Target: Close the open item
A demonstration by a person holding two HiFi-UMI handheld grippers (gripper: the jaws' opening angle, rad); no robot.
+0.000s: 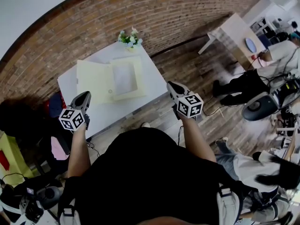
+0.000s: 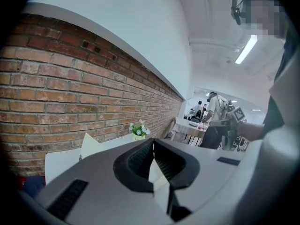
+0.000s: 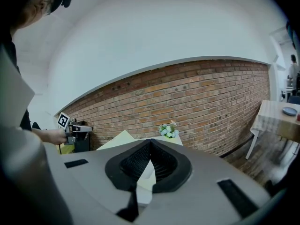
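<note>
Left gripper and right gripper both have their fingers shut, empty. The open folder lies flat on the worktop ahead, spine pointing away. Left one's nearer, so I'd guess it flips the cover.

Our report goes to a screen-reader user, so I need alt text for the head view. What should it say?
A pale yellow folder lies open and flat on a white table against a brick wall, a small pot of flowers at its far edge. A person holds the left tool and right tool, both shut, near the table's front edge.
</note>
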